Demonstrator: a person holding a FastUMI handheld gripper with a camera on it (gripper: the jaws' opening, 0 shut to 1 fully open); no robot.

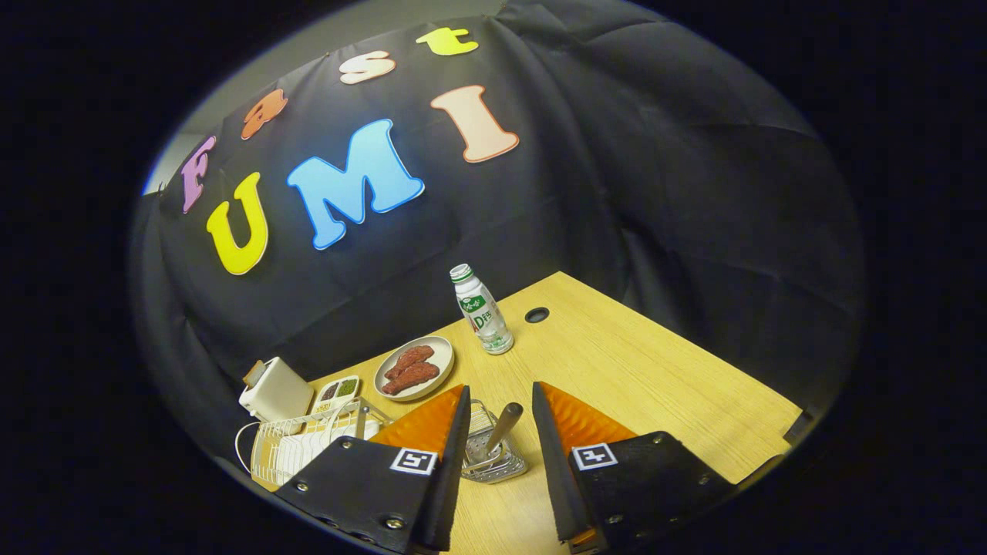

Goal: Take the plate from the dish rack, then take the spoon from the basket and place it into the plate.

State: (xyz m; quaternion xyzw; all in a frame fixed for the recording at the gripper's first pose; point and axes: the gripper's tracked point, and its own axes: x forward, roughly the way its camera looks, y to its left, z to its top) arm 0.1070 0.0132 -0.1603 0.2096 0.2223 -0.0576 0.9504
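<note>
My gripper (500,397) is open and hangs above the wooden table (640,370), with nothing between its fingers. Between and below the fingers stands a small wire basket (493,459) with a spoon (500,428) leaning in it, its wooden handle pointing up. To the left of the left finger lies the white wire dish rack (297,443); I cannot make out a plate in it, as the finger hides part of it.
Beyond the fingers an oval dish (415,368) holds reddish sausage-like food. A small white bottle with a green label (482,310) stands further back, next to a dark cable hole (537,314). A white toaster-like box (274,391) and a compartment tray (337,393) sit behind the rack.
</note>
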